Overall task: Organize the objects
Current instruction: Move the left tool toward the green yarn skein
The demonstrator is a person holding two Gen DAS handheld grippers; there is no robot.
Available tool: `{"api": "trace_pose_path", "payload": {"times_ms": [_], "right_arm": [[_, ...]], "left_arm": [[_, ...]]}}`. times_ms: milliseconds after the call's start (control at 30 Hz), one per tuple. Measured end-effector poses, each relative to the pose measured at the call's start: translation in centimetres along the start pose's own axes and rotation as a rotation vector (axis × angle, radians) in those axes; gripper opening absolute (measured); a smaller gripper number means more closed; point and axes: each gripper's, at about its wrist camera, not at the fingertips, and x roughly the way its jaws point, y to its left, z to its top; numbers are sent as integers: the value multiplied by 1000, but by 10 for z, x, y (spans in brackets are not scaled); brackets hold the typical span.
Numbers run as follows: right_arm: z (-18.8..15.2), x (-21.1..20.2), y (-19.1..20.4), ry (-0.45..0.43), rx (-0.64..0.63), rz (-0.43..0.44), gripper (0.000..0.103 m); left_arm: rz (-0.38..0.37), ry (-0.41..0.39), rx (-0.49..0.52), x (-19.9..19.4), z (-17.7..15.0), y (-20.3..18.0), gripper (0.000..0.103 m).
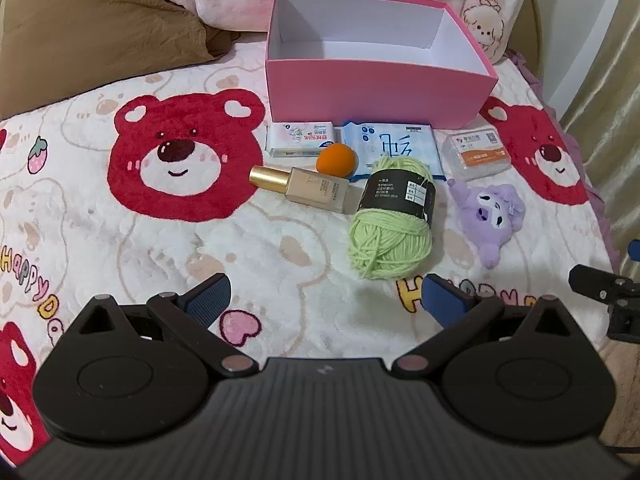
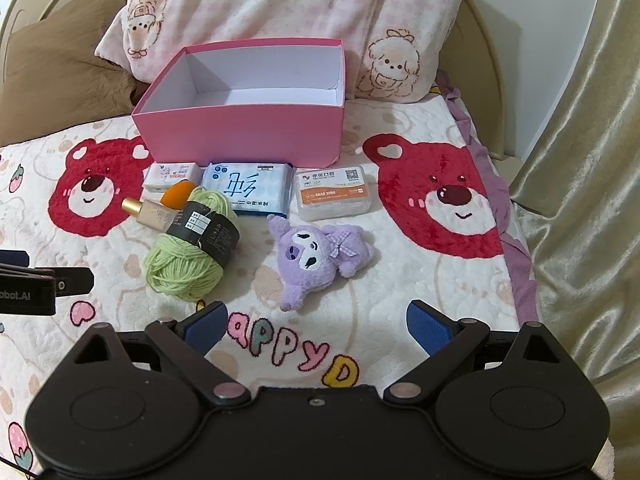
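Observation:
An empty pink box stands on the bed blanket. In front of it lie a white tissue pack, a blue wipes pack, an orange sponge, a gold-capped foundation bottle, a green yarn ball, a purple plush toy and a clear floss box. My left gripper is open and empty, short of the yarn. My right gripper is open and empty, just short of the plush.
The blanket with red bear prints covers the bed. Pink pillows and a brown pillow lie behind the box. A gold curtain hangs at the bed's right edge. The other gripper shows at the right edge and left edge.

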Motion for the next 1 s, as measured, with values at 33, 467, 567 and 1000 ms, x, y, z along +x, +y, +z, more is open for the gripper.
{"api": "trace_pose_path", "payload": {"times_ms": [33,467,567,1000], "right_arm": [[0,0,0,0,0,0,98],[0,0,0,1,0,0,98],[-1,0,0,2,-1,0,98],[-2,2,-1,5,-2,-1,98]], "left_arm": [[3,3,-2,1,0,0,103],[2,-1,-14,1,-1,2,101],[9,4,-19,1,-1,3,102],[6,23,-33,4,-2,5,102]]}}
